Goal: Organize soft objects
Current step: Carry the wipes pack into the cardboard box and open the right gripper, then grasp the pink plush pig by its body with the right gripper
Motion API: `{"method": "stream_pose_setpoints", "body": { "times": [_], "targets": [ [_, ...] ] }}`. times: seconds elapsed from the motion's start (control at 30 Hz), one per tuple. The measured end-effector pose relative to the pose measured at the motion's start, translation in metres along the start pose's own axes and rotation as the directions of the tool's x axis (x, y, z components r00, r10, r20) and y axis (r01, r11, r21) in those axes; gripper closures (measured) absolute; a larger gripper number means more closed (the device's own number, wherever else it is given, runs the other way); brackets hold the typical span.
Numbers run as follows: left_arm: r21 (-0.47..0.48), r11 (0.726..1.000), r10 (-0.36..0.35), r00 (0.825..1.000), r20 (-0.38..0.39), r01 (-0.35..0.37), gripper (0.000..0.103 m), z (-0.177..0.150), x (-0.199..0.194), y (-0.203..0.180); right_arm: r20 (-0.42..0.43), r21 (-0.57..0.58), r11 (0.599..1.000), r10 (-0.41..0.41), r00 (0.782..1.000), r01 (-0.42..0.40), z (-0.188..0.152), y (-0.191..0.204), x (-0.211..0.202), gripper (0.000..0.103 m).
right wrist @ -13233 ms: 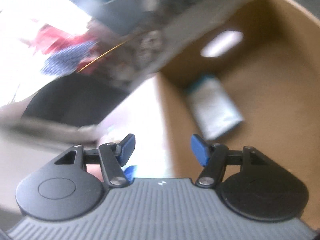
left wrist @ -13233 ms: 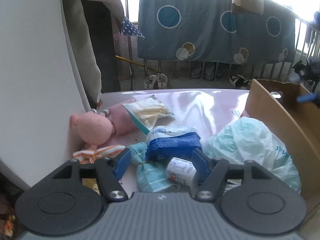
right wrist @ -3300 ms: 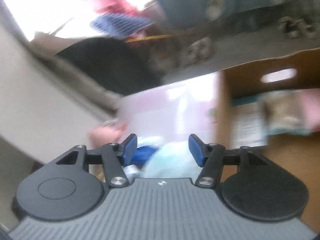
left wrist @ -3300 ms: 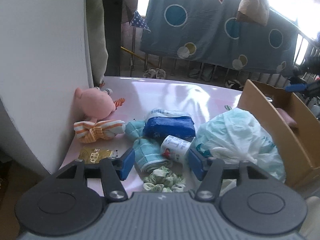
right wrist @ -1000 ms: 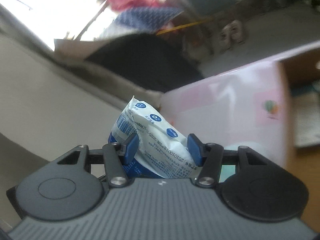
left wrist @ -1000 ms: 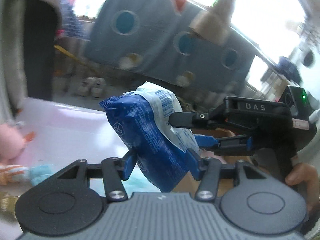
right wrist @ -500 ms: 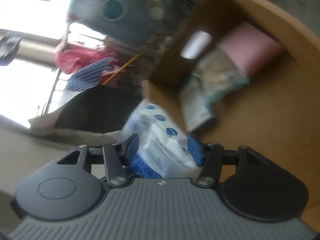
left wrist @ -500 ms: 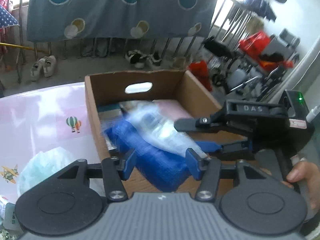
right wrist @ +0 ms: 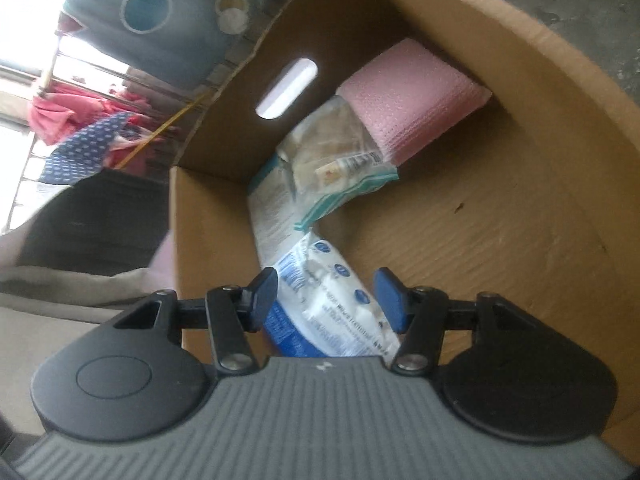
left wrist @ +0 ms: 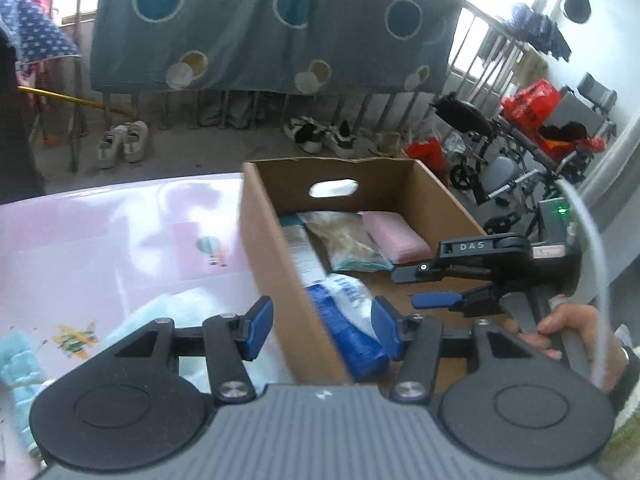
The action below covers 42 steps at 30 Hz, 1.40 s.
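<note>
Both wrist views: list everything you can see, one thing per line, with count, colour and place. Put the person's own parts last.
cardboard box: one, brown, on the table's right.
blue-and-white pack: one, lying in the box's near end.
pink pad: one, far end of the box.
clear teal-edged packet: one, beside the pink pad.
flat printed packet: one, white and teal, along the box's left wall.
table: one, pink, left of the box.
pale green bag: one, on the table.
shoes: several, floor behind.
left gripper: open, straddling the box wall.
right gripper: open, over the pack.

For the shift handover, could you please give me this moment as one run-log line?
blue pack: lying in cardboard box | left claw: open | right claw: open, over pack | pink pad: in box
</note>
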State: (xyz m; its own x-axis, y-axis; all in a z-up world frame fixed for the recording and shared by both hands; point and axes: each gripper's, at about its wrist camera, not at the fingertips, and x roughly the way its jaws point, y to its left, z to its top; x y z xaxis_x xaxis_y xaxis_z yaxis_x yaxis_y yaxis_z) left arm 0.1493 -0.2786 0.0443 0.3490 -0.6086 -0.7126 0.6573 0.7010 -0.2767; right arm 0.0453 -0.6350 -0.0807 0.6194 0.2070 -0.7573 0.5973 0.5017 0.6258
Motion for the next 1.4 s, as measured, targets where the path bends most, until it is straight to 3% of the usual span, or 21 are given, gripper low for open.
{"method": "stream_pose_setpoints", "body": {
  "times": [0.2, 0.27, 0.47, 0.63, 0.83, 1.03, 1.1, 1.23, 1.4],
  "targets": [
    [-0.036, 0.996, 0.080, 0.997, 0.014, -0.080, 0.048, -0.025, -0.035, 0.038, -0.032, -0.006, 0.996, -0.085, 0.996, 0.085, -0.001, 0.006, 0.041, 0.049],
    [-0.045, 0.993, 0.112, 0.994, 0.015, -0.111, 0.048, -0.037, -0.046, 0.052, -0.065, 0.013, 0.998, -0.053, 0.996, 0.054, -0.006, 0.010, 0.053, 0.048],
    [-0.072, 0.977, 0.202, 0.979, 0.016, -0.201, 0.048, -0.078, -0.068, 0.080, -0.088, -0.078, 0.995, -0.073, 0.993, 0.066, -0.019, 0.032, 0.063, 0.047],
    [-0.099, 0.966, 0.245, 0.969, 0.035, -0.241, 0.048, -0.104, -0.081, 0.094, -0.072, -0.079, 0.994, -0.076, 0.995, 0.070, -0.018, 0.037, 0.052, 0.047],
    [-0.106, 0.937, 0.344, 0.934, 0.098, -0.334, 0.048, -0.126, -0.107, 0.111, 0.035, -0.152, 0.983, -0.102, 0.994, 0.106, -0.015, 0.067, 0.016, 0.044],
    [-0.193, 0.875, 0.471, 0.873, 0.127, -0.444, 0.048, -0.152, -0.131, 0.142, 0.046, -0.303, 0.953, -0.001, 0.999, 0.015, -0.030, 0.130, -0.003, 0.044],
    [-0.211, 0.853, 0.507, 0.853, 0.122, -0.477, 0.048, -0.161, -0.134, 0.150, 0.007, -0.359, 0.932, 0.047, 0.999, -0.042, -0.041, 0.160, 0.004, 0.044],
    [-0.229, 0.825, 0.549, 0.829, 0.107, -0.516, 0.048, -0.174, -0.135, 0.168, -0.118, -0.448, 0.881, 0.113, 0.987, -0.154, -0.074, 0.221, 0.034, 0.044],
    [-0.273, 0.790, 0.595, 0.794, 0.125, -0.549, 0.048, -0.174, -0.133, 0.190, -0.302, -0.493, 0.822, 0.148, 0.942, -0.287, -0.116, 0.290, 0.098, 0.042]
  ]
}}
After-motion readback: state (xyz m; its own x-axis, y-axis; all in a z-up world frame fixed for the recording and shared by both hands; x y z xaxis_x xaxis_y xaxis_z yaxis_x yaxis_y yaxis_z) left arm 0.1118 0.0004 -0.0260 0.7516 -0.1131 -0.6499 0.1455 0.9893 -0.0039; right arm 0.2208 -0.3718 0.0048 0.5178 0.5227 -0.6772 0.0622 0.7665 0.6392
